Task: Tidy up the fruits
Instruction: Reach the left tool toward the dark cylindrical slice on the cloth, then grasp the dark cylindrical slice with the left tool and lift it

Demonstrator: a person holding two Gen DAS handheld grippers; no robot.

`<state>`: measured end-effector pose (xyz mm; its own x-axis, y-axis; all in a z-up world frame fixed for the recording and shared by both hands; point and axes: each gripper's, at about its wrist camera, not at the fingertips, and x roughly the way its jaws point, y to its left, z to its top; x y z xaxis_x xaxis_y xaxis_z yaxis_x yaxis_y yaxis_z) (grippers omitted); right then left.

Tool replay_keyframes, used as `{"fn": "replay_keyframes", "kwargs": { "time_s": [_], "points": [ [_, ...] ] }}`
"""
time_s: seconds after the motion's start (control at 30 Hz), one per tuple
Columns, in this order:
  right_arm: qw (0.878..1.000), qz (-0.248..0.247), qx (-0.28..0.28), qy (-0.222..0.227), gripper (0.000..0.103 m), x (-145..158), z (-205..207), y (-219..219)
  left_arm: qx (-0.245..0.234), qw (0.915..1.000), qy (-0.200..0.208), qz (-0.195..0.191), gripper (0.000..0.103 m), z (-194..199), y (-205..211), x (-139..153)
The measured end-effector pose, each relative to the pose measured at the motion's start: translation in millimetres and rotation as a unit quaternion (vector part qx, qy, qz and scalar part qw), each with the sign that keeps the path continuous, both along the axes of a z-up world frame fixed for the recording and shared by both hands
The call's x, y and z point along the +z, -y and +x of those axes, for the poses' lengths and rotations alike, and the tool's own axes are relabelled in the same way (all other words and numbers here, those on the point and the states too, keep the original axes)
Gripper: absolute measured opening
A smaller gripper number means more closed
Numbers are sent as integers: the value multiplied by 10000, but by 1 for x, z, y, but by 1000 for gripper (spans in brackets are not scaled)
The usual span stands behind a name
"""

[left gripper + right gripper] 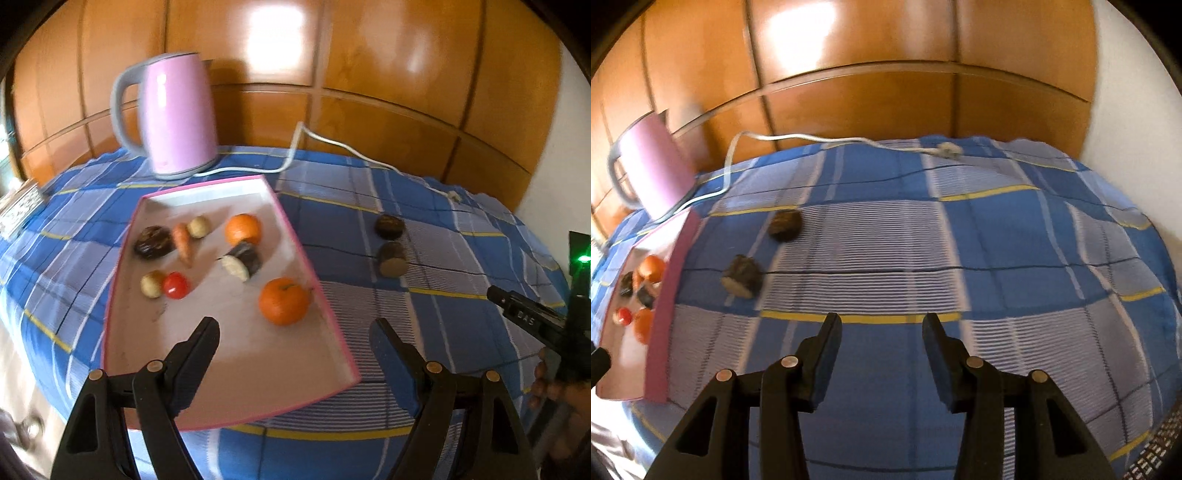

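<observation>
Glossy wooden panelling (388, 74) backs a surface draped in a blue plaid cloth (424, 295) with yellow and white lines. Far left on the cloth, a pink electric kettle (177, 114) with a grey handle stands upright near the panelling; its white cord (295, 147) trails right across the cloth to a plug (947, 149). Just in front of the kettle lies a shallow pink-edged tray (325, 314) with a pale floor. Inside it, left to right: a dark wrinkled fruit (153, 242), a small carrot (183, 243) touching it, a pale round piece (198, 226) behind the carrot, another pale round piece (152, 283) touching a red tomato (174, 285), a cut dark-skinned piece with a white face (242, 260) leaning against an orange (242, 229), and a second orange (283, 301) near the tray's right rim. Right of the tray, apart from it on the cloth, sit two dark pieces: a rounded dark lump (389, 226) behind, and a dark piece with a pale cut face (391, 259) just in front. Left gripper (293, 339) hovers over the tray's near end, jaws spread wide, nothing between them. Right gripper (882, 334) hovers over bare cloth, right of the two loose pieces, jaws parted more narrowly and empty. A person's hand (545, 384) shows at the far right edge of the left wrist view. Both views are motion-blurred.
</observation>
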<state>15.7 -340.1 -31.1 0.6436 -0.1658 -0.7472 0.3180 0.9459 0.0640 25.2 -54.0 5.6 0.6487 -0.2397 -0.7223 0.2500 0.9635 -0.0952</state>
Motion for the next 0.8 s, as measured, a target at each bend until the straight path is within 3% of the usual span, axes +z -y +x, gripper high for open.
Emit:
{"fn": "replay_keyframes", "kwargs": {
  "time_s": [0.33,0.8],
  "points": [
    [9960,-49,-887,-115,46,-16,-17,49,-750,9972,-15,-39,83,17,50,8],
    [9922,-2,-1245,-101,46,-31,-28,72,-1000,9944,-330,33,74,61,98,-5]
  ]
}}
